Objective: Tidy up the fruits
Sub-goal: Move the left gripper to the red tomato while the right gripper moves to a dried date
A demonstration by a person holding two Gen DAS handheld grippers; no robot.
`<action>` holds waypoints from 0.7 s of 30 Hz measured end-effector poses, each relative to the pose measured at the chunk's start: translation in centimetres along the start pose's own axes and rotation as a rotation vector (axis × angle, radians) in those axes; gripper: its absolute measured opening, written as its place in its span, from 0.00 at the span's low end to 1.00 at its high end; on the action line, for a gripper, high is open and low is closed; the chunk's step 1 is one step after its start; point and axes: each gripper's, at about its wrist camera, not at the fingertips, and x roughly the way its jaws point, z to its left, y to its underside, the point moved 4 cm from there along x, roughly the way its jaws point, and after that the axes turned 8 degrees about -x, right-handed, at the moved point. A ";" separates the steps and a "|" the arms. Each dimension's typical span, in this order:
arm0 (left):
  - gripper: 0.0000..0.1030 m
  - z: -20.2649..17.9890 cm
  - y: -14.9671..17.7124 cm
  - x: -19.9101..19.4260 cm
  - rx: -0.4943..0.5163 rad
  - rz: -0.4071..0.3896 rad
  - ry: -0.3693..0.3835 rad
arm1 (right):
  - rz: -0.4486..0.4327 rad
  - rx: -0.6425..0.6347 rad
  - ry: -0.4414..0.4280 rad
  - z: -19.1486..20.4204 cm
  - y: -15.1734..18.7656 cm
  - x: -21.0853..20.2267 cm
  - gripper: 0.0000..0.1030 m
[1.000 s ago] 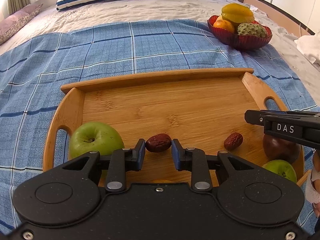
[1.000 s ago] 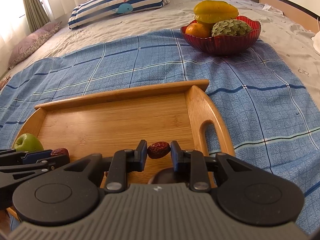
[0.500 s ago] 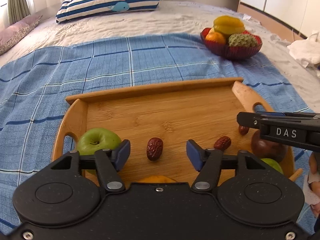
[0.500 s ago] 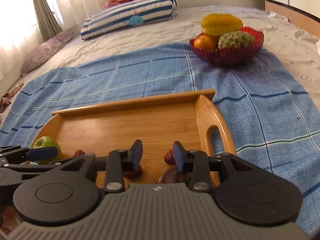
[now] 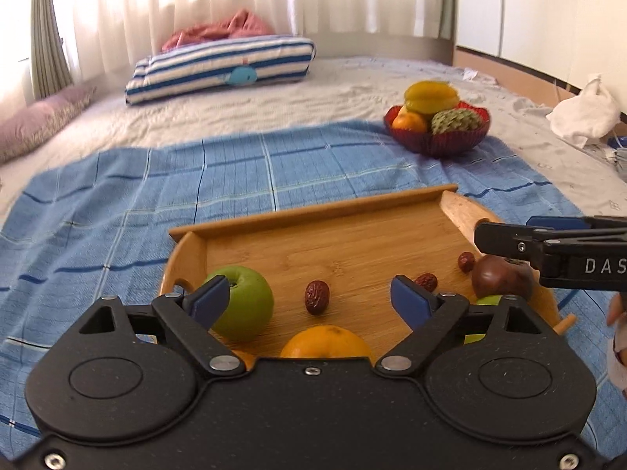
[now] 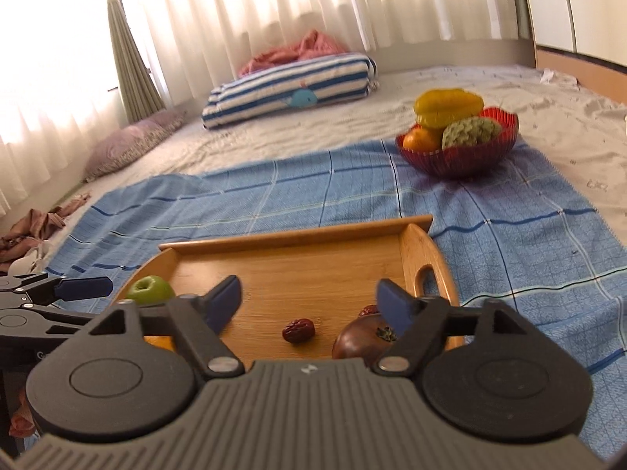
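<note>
A wooden tray (image 5: 333,211) (image 6: 298,237) lies on a blue checked cloth. On it rest a green apple (image 5: 245,301) (image 6: 151,290), an orange (image 5: 325,342), a dark purple fruit (image 5: 499,280) (image 6: 358,340) and small red dates (image 5: 316,297) (image 6: 298,329). My left gripper (image 5: 313,301) hovers above one date, jaws opening, nothing between them. My right gripper (image 6: 309,301) hangs over another date, jaws opening and empty. The right gripper's finger also shows at the right edge of the left wrist view.
A red bowl (image 5: 439,137) (image 6: 458,156) with a starfruit, an orange and a custard apple stands at the far right of the cloth. A striped pillow (image 5: 223,66) lies at the bed's head. White cloth (image 5: 584,113) lies at the right.
Both grippers have let go of their dates and spread their jaws wide. Both have risen and pulled back, so the dates now lie loose on the tray below.
</note>
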 end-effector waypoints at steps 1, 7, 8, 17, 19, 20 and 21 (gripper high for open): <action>0.88 -0.1 0.2 -0.6 0.010 -0.017 0.003 | -0.016 -0.007 0.001 0.1 0.1 -0.5 0.88; 0.88 -0.8 1.9 -3.6 0.034 -0.078 0.036 | -0.074 -0.063 0.020 1.2 0.9 -2.7 0.94; 0.88 -0.8 2.2 -4.1 0.029 -0.082 0.044 | -0.080 -0.071 0.023 1.4 1.1 -3.0 0.96; 0.92 -0.9 5.4 -7.0 0.049 -0.135 0.064 | -0.162 -0.178 0.078 3.3 3.1 -5.7 1.00; 0.95 -0.8 6.0 -7.3 0.052 -0.143 0.056 | -0.175 -0.207 0.093 3.8 3.7 -6.1 1.00; 0.95 -0.7 6.3 -7.5 0.048 -0.148 0.057 | -0.180 -0.219 0.100 4.0 3.9 -6.3 1.00; 0.95 -0.7 6.6 -7.7 0.047 -0.150 0.062 | -0.182 -0.229 0.104 4.1 4.2 -6.4 1.00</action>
